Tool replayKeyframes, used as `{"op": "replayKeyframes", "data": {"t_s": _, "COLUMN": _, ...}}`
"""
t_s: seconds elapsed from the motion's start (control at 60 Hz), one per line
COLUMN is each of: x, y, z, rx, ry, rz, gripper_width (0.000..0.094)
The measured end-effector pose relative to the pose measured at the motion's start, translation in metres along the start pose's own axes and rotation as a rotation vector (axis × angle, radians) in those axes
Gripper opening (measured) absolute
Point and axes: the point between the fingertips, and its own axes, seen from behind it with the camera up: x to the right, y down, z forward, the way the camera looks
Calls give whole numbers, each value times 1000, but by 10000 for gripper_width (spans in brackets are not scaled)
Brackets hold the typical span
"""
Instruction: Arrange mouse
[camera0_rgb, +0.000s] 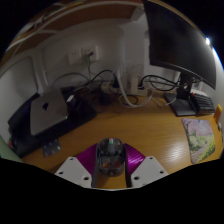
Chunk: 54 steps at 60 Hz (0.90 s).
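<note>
Mouse (111, 154) sat low centre of frame, between the gripper (112, 170) fingers, above the desk (130, 125) and apparently lifted off it. Fingers were narrow, magenta pads (97, 161) pressing on both its sides w/ no gap visible, so it was held.

Step in hand, as I judged it: carry the mouse to its spot, prob. the patterned mat (200, 140) at right of frame, below the monitor (185, 45). To do it well: keep grip steady and mouse level, swing right, come down slow and flat onto the mat, only then let go. Stay clear of the cables (120, 85) at centre-top and the silver box (48, 110) at left.

Mouse's long axis appeared to run along the fingers, pointing away into the frame. Couldn't tell which end was front.
</note>
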Motion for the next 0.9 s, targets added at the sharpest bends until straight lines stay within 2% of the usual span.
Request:
{"op": "replayKeyframes", "data": {"t_s": 0.183, "x": 80, "y": -77, "z": -53, "rx": 97, "ry": 14, "rz": 110, "gripper_width": 391}}
{"op": "replayKeyframes", "data": {"t_s": 0.317, "x": 193, "y": -104, "z": -67, "rx": 153, "ry": 102, "rz": 88, "gripper_width": 391}}
{"op": "replayKeyframes", "data": {"t_s": 0.45, "x": 303, "y": -85, "z": -51, "rx": 138, "ry": 188, "rz": 84, "gripper_width": 389}}
{"op": "replayKeyframes", "data": {"t_s": 0.567, "x": 367, "y": -48, "z": -29, "rx": 89, "ry": 230, "rz": 56, "gripper_width": 389}}
{"op": "replayKeyframes", "data": {"t_s": 0.767, "x": 404, "y": -6, "z": -11, "rx": 36, "ry": 228, "rz": 58, "gripper_width": 403}}
{"op": "replayKeyframes", "data": {"t_s": 0.9, "x": 406, "y": 5, "z": -7, "rx": 33, "ry": 224, "rz": 47, "gripper_width": 472}}
